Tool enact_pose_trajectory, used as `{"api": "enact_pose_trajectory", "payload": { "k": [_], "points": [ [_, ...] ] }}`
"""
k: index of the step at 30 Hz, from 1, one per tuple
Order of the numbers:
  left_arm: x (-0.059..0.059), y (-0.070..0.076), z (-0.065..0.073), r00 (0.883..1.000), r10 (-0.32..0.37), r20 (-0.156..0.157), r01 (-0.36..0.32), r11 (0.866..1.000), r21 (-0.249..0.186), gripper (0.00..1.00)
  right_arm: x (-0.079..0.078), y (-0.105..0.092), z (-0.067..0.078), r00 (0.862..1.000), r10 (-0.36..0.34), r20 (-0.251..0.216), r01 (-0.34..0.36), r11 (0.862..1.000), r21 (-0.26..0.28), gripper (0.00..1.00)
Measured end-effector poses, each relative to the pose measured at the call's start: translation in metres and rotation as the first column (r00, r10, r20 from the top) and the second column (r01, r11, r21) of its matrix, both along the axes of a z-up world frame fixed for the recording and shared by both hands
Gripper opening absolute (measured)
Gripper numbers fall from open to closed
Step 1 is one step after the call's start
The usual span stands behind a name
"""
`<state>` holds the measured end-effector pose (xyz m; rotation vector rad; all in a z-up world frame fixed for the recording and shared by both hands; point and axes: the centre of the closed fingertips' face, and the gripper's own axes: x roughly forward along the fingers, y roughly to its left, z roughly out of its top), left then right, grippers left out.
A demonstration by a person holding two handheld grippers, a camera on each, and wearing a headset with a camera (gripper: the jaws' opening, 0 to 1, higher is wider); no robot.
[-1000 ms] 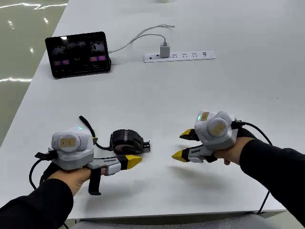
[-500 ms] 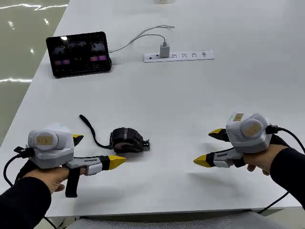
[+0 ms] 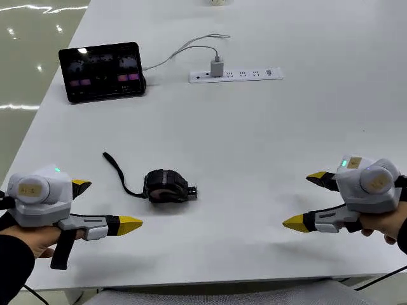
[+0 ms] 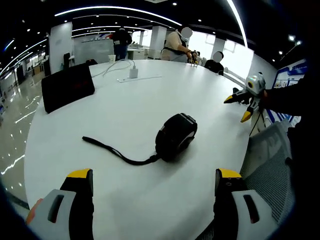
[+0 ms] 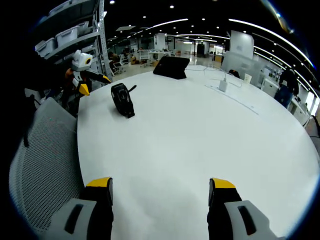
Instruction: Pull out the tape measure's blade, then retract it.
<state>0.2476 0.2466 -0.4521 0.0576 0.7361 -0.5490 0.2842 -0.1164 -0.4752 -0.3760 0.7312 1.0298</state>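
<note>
Tape measure at lower centre of head view, lying on white table, blade wound in, hook tab at right edge of case; black strap trailing toward upper left. Left gripper at lower left, jaws spread wide, empty, tips pointing right, near the tape measure but apart from it. Right gripper at lower right, jaws likewise spread, empty, well apart from the tape measure. Tablet at upper left. Power strip with plugged charger at upper centre. Tape measure centred beyond jaws in left gripper view; small at upper left in right gripper view.
</note>
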Motion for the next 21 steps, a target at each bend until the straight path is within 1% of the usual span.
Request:
{"api": "enact_pose_trajectory", "payload": {
  "k": [2, 4, 6, 9, 11, 13, 16, 18, 21],
  "points": [
    [-0.001, 0.004, 0.002, 1.0, 0.006, 0.001, -0.006, 1.0, -0.006, 0.99, -0.002, -0.008, 0.001, 1.0, -0.015, 0.001, 0.015, 1.0, 0.0, 0.81],
    [-0.003, 0.008, 0.001, 1.0, 0.012, -0.007, -0.012, 1.0, -0.013, 0.99, -0.006, -0.018, 0.001, 1.0, -0.02, 0.004, 0.02, 1.0, -0.017, 0.82],
    [-0.006, 0.013, 0.0, 1.0, 0.011, -0.013, -0.011, 1.0, -0.006, 0.99, -0.009, -0.027, 0.001, 1.0, -0.025, 0.005, 0.025, 0.999, -0.033, 0.84],
    [-0.009, 0.021, 0.001, 1.0, 0.015, -0.012, -0.015, 1.0, 0.007, 0.99, -0.014, -0.037, 0.001, 0.999, -0.041, -0.007, 0.041, 0.999, -0.026, 0.88],
    [-0.012, 0.026, 0.002, 1.0, 0.015, -0.011, -0.015, 1.0, 0.013, 0.99, -0.015, -0.043, 0.0, 0.998, -0.064, -0.018, 0.064, 0.998, -0.015, 0.91],
    [-0.016, 0.029, 0.003, 1.0, 0.01, -0.014, -0.009, 1.0, 0.024, 0.99, -0.018, -0.051, -0.001, 0.995, -0.089, -0.039, 0.088, 0.996, -0.009, 0.99],
    [-0.019, 0.037, 0.005, 1.0, 0.007, -0.015, -0.007, 0.999, 0.037, 0.99, -0.022, -0.061, -0.003, 0.996, -0.076, -0.041, 0.076, 0.997, -0.021, 0.99],
    [-0.02, 0.042, 0.007, 1.0, 0.011, -0.014, -0.01, 0.999, 0.044, 0.99, -0.024, -0.066, -0.002, 0.995, -0.088, -0.056, 0.087, 0.996, -0.013, 0.99],
    [-0.019, 0.045, 0.008, 1.0, 0.015, -0.014, -0.015, 0.999, 0.044, 0.99, -0.025, -0.072, 0.001, 0.994, -0.096, -0.05, 0.096, 0.995, -0.004, 0.99]
  ]
}}
